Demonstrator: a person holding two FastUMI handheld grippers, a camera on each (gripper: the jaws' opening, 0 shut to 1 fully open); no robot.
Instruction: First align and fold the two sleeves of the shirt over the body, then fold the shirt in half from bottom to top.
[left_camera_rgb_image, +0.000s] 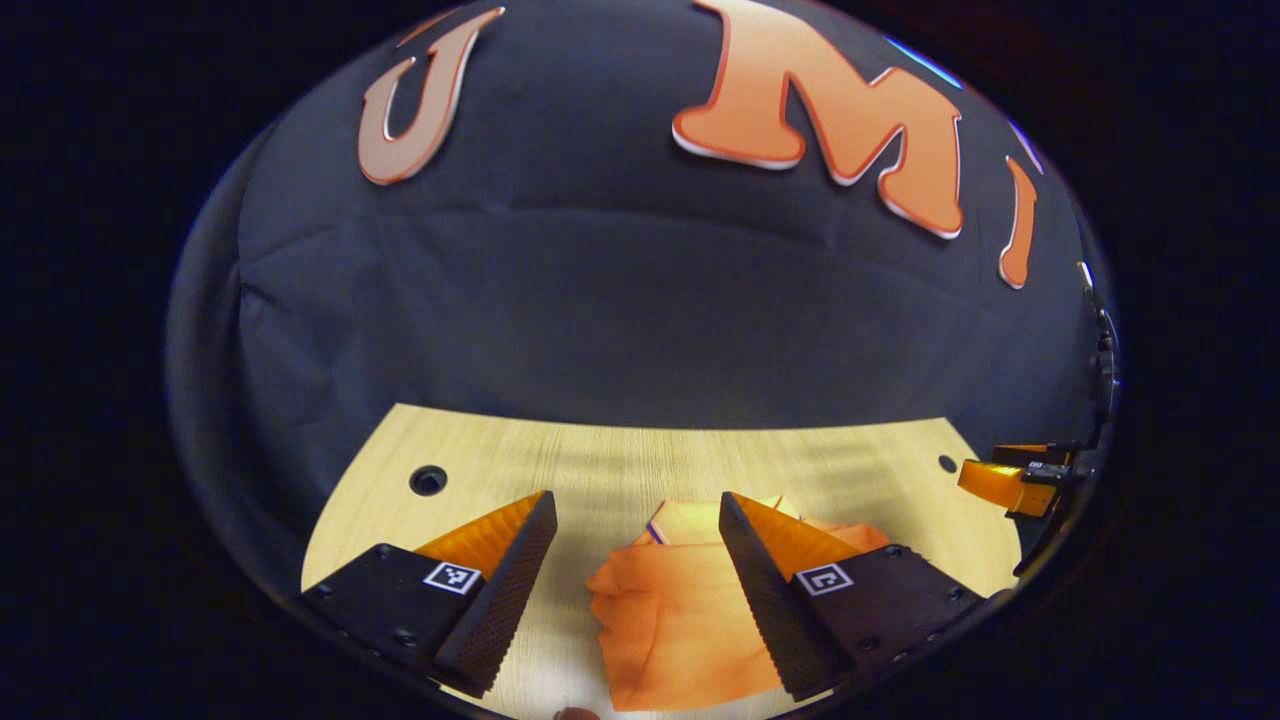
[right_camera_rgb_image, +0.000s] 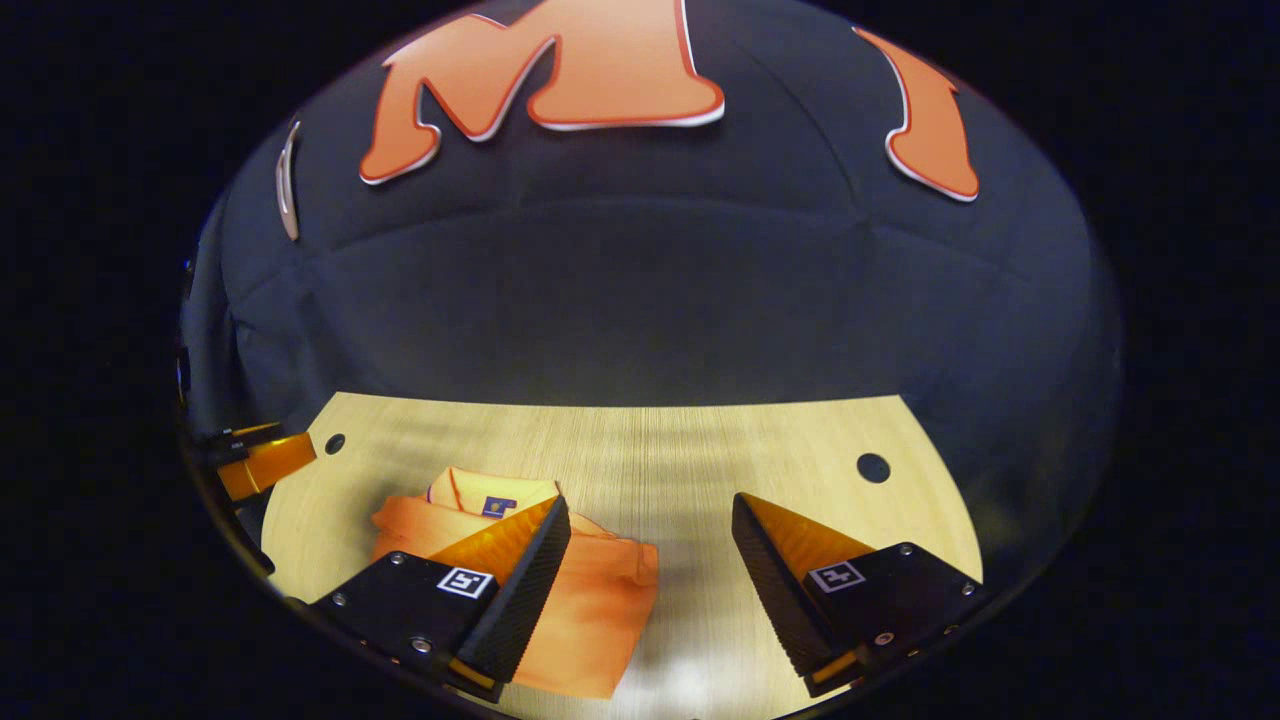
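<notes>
An orange shirt (left_camera_rgb_image: 675, 610) lies folded into a compact bundle on the wooden table (left_camera_rgb_image: 620, 470), its collar at the far end. In the left gripper view it sits between and under my left gripper (left_camera_rgb_image: 638, 515), which hangs open above it, holding nothing. The right gripper view has the shirt (right_camera_rgb_image: 590, 610) at lower left, partly behind the left finger of my right gripper (right_camera_rgb_image: 650, 520). That gripper is open too, with bare table between its fingers. The other gripper (left_camera_rgb_image: 1010, 480) shows at the right edge of the left gripper view, and the other gripper (right_camera_rgb_image: 260, 460) at the left edge of the right gripper view.
The table (right_camera_rgb_image: 640, 450) has round holes (left_camera_rgb_image: 428, 480) (right_camera_rgb_image: 873, 467) near its far corners. The booth's black cloth wall (left_camera_rgb_image: 640, 320) rises straight behind the table's far edge.
</notes>
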